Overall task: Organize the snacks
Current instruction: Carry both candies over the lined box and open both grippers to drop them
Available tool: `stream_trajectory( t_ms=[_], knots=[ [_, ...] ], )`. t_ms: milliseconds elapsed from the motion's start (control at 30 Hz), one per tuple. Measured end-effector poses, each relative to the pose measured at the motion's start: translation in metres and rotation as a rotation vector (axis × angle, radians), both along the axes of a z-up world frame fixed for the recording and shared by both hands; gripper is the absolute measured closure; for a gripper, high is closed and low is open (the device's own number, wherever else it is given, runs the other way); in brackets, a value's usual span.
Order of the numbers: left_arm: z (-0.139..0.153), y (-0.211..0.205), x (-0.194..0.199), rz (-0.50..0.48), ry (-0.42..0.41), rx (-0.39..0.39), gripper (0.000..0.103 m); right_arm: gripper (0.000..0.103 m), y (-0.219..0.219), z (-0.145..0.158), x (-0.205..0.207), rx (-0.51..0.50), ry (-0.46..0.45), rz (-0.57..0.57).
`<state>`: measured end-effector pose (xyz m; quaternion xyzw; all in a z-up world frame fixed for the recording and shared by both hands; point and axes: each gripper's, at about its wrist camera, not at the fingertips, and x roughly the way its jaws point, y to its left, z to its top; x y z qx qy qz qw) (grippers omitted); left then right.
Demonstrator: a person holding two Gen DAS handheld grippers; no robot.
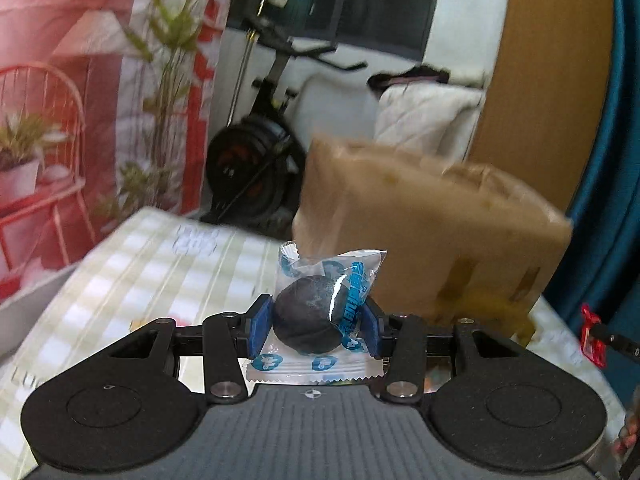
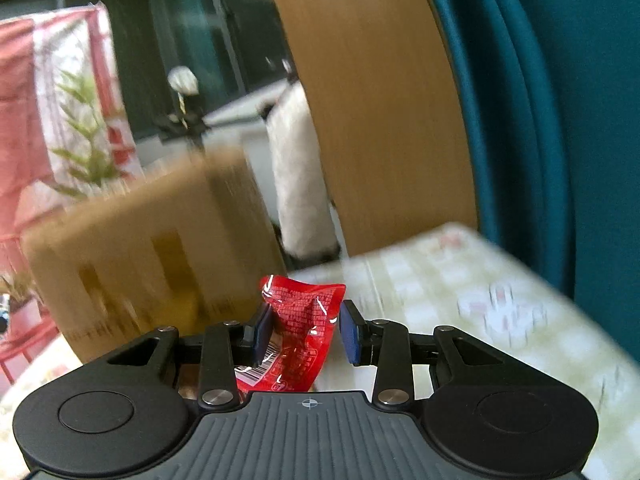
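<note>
The box (image 1: 424, 236) is smeared by motion in both views, its tape strips mere streaks. Print on the checked desk (image 1: 160, 280) is too blurred to read. The blue-printed wrapper (image 1: 320, 280) has its lower edge hidden behind the left claw's (image 1: 314, 326) body. The red packet's (image 2: 298, 332) lower end is hidden likewise; its small print is illegible.

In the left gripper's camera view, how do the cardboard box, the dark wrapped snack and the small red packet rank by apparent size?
1. Cardboard box
2. Dark wrapped snack, though it sits close to the camera
3. Red packet, only partly visible at the edge
</note>
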<state>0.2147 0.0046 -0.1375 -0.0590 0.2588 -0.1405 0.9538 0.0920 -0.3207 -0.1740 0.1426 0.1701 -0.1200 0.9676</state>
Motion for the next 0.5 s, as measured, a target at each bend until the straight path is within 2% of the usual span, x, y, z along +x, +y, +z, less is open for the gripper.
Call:
stream_trajectory(
  t_ms=[300, 400, 500],
  knots=[
    [0.058, -0.047, 0.030, -0.088, -0.151, 0.001, 0.054, 0.070, 0.012, 0.089, 0.053, -0.092, -0.146, 0.117],
    [0.065, -0.065, 0.053, -0.102, -0.152, -0.004, 0.054, 0.070, 0.017, 0.110, 0.082, -0.094, -0.167, 0.146],
    [0.067, -0.082, 0.079, -0.108, -0.115, -0.027, 0.054, 0.069, 0.025, 0.121, 0.112, -0.091, -0.147, 0.176]
  ],
)
